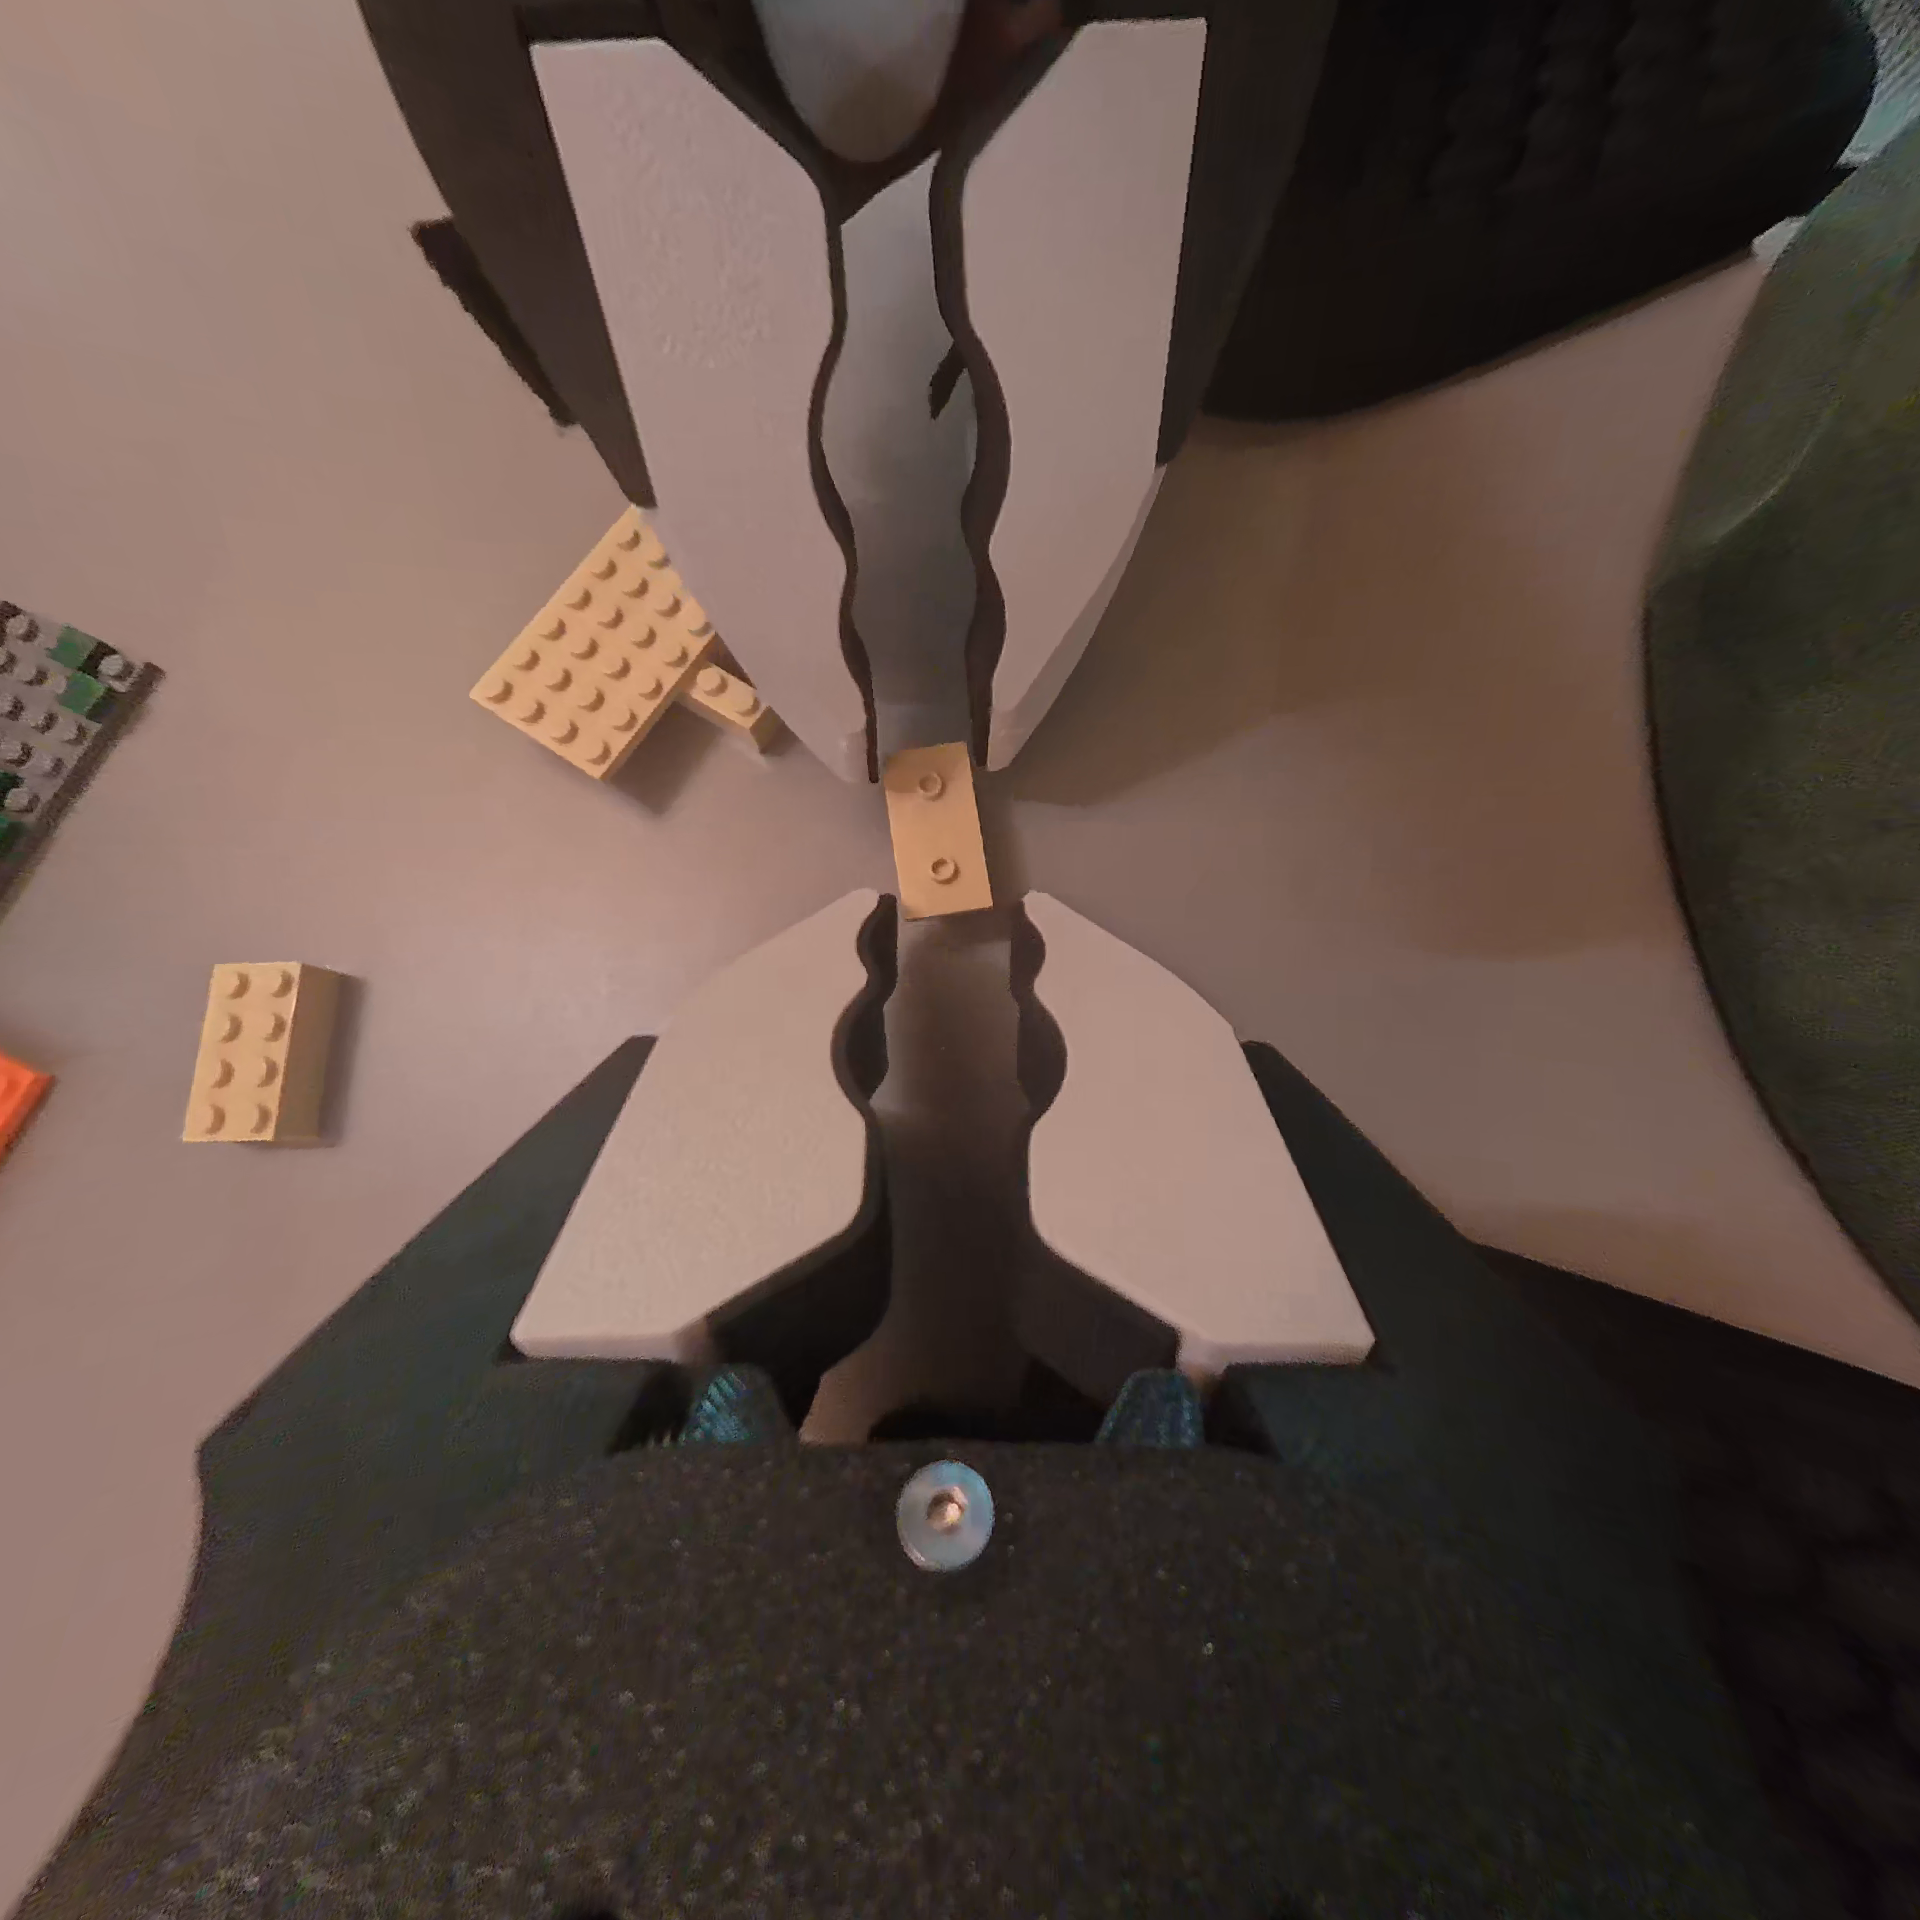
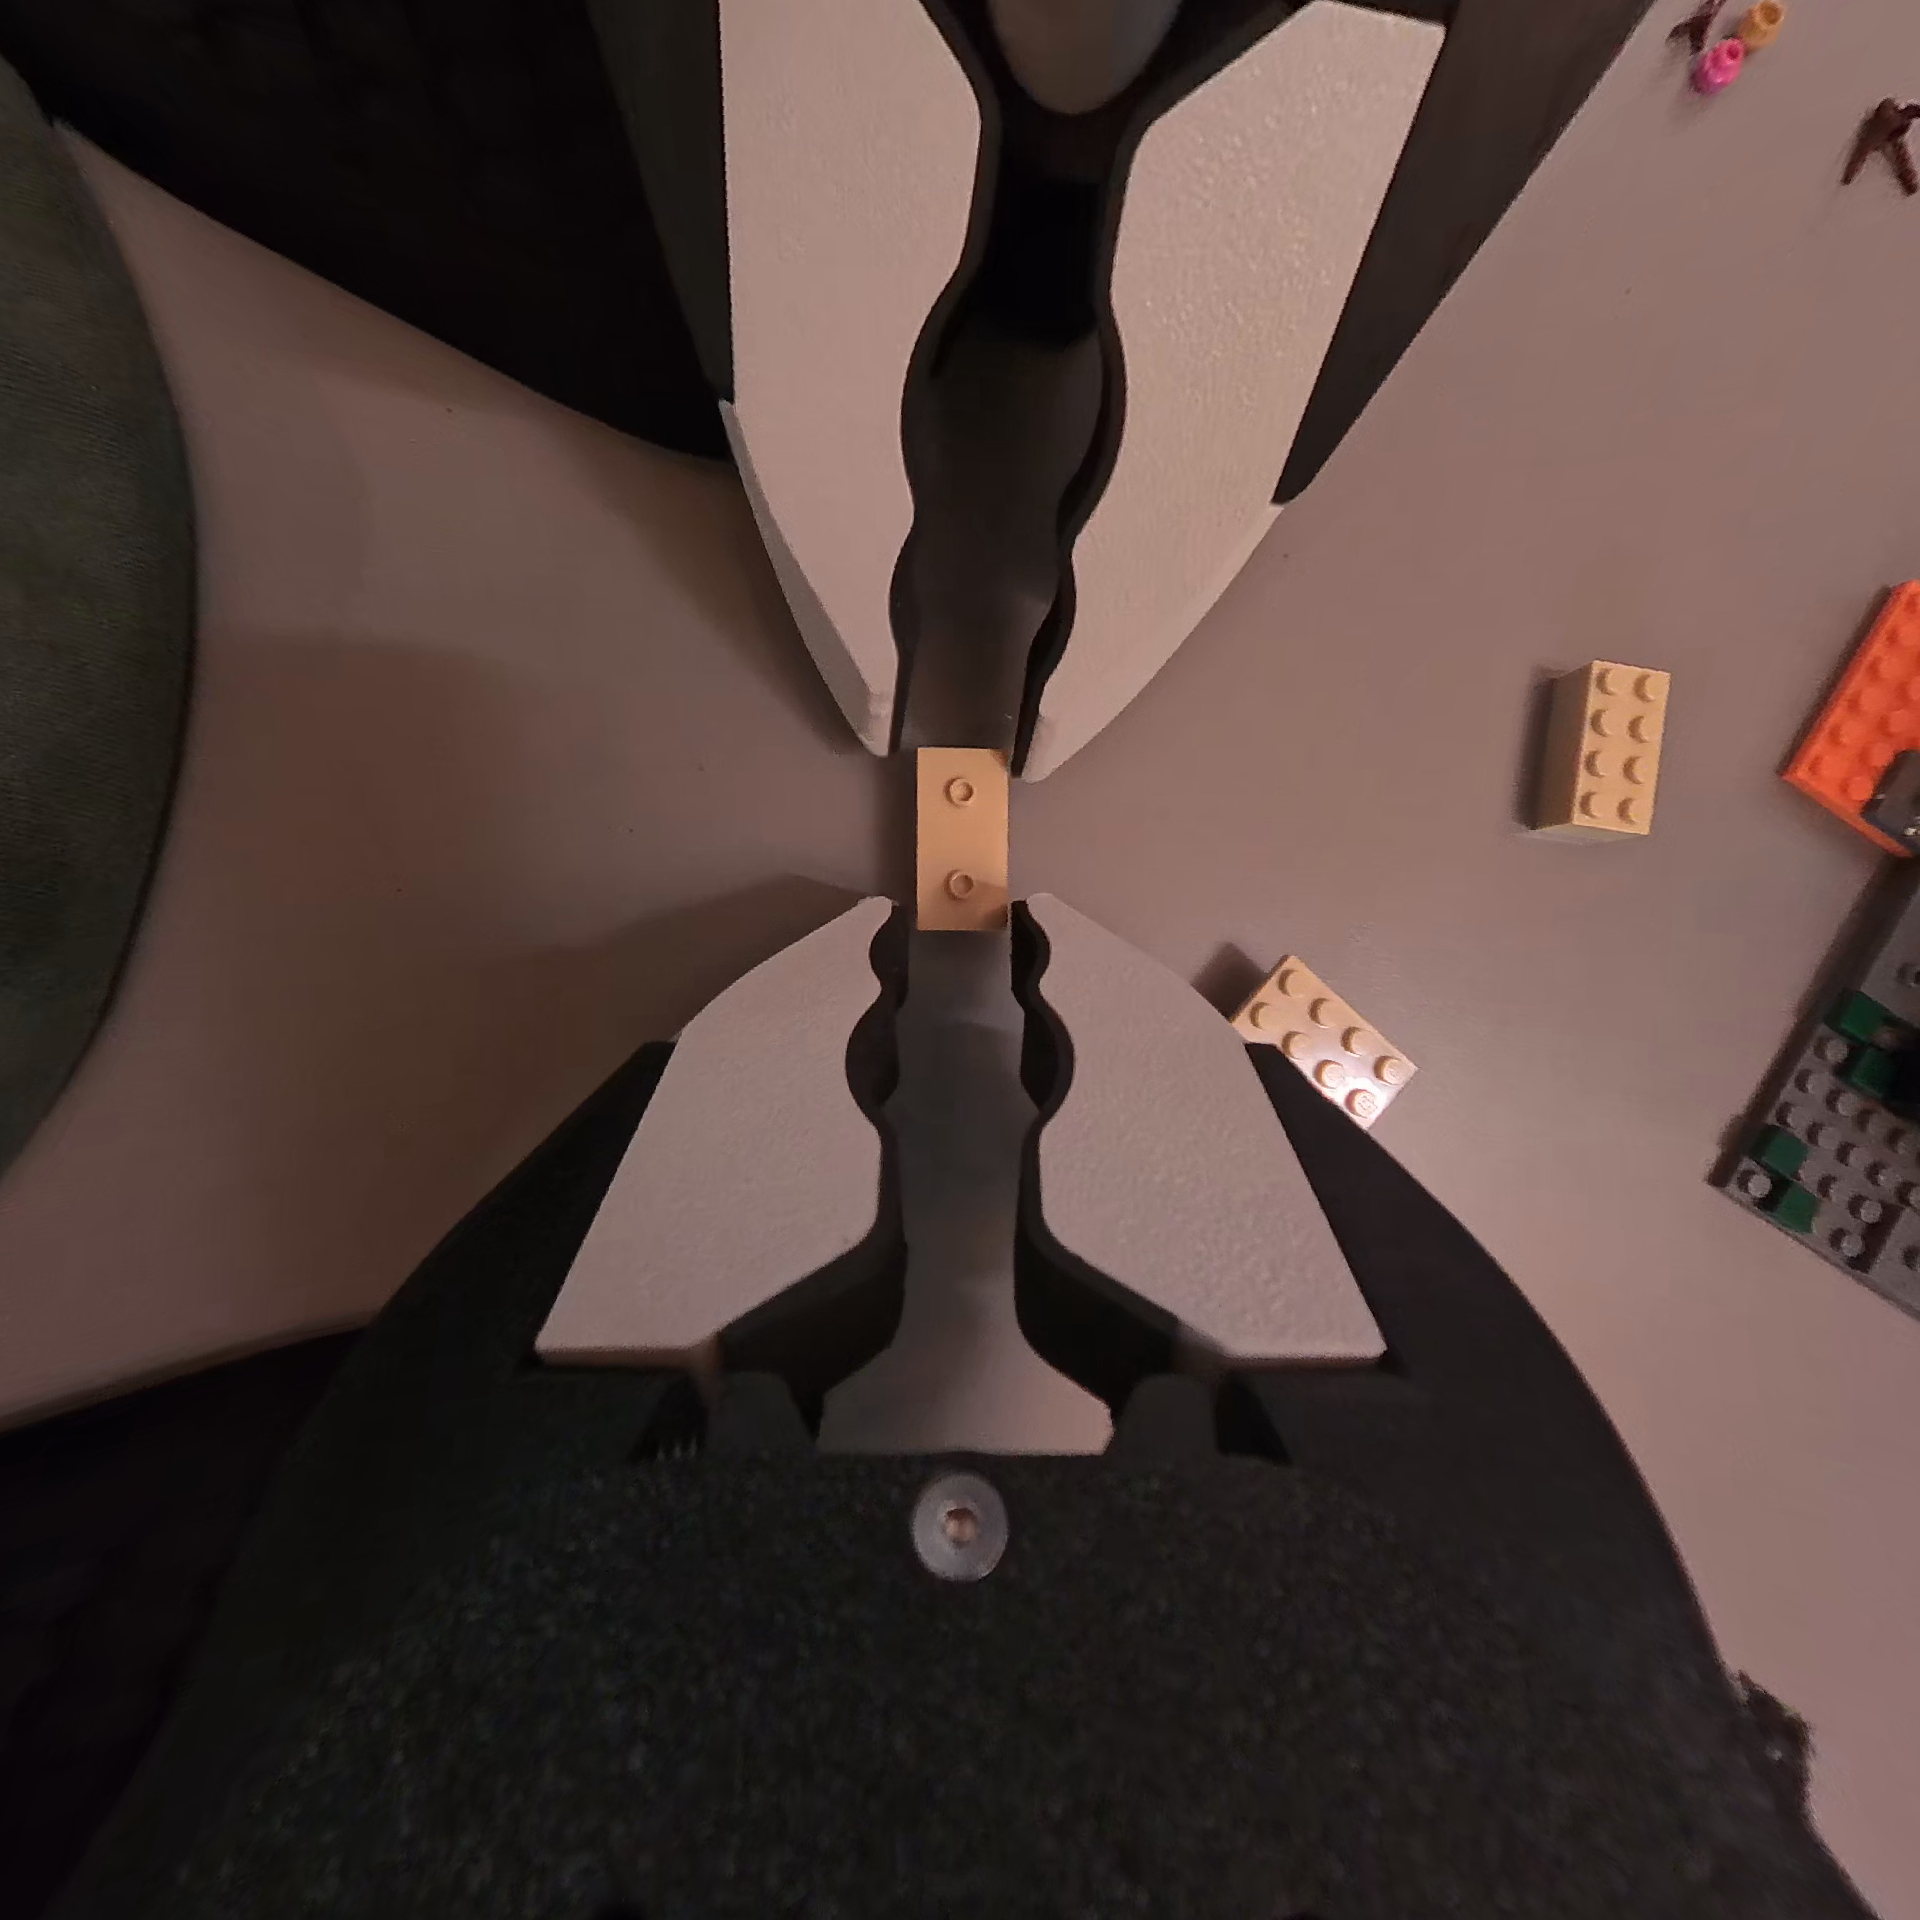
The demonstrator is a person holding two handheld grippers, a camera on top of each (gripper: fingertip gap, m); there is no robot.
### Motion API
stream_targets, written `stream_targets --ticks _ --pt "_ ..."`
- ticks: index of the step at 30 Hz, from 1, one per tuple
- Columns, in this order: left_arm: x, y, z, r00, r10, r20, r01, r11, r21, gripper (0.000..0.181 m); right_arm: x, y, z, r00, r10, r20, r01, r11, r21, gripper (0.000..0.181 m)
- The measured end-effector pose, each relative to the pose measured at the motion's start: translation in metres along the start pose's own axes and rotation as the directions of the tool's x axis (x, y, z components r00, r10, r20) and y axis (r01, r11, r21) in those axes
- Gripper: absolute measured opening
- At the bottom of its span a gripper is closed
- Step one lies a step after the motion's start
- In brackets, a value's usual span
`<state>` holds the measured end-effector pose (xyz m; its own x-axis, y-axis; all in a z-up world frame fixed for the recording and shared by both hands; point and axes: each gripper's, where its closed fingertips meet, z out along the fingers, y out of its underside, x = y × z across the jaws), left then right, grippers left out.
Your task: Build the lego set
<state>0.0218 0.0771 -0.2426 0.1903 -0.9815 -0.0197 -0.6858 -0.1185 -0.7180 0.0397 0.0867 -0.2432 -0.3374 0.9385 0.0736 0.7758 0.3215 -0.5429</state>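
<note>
Between two hand-held tools meeting tip to tip over the pale tabletop point(image 1: 1299, 675): a small flat tan lego piece with two round marks point(image 1: 940, 831). Near end just inside the tips of the left gripper point(image 1: 956, 914), far end between the tips of the right gripper point(image 2: 958, 914), seen from the left wrist view. Both sets of jaws narrowed to about the piece's width. Cannot tell for either one whether clamped or merely alongside, nor whether the piece is lifted or lying flat.

Probably a handover or a re-grip. To do it well:

- Straighten first. In the left wrist view, slightly skewed, the far end leaning left.
- Close one tool firmly on the long edges before loosening the other. Never slacken both at once.
- Grip deeper than the very tips, since so thin a piece likely slips or pivots.
- Pull apart slowly, along the line of the fingers.

Waiting to the left in that view: a tan studded plate point(image 1: 603, 644), a tan two-by-four brick point(image 1: 265, 1055) nearer, and a grey studded baseplate with green bits point(image 1: 52, 727) at the edge.
</note>
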Motion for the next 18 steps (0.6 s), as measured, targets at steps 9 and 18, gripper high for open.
stream_targets --ticks 9,18 --pt "-0.0034 0.0022 0.0039 1.0 -0.025 0.019 0.025 0.999 -0.027 0.016 0.0003 0.001 0.0014 1.0 -0.002 -0.003 0.002 1.0 -0.006 0.016" --pt "-0.002 0.0027 0.0044 0.997 -0.077 0.013 0.078 0.993 -0.084 0.016 -0.0007 0.0019 0.0015 1.0 0.005 0.008 -0.004 1.0 -0.031 0.016"
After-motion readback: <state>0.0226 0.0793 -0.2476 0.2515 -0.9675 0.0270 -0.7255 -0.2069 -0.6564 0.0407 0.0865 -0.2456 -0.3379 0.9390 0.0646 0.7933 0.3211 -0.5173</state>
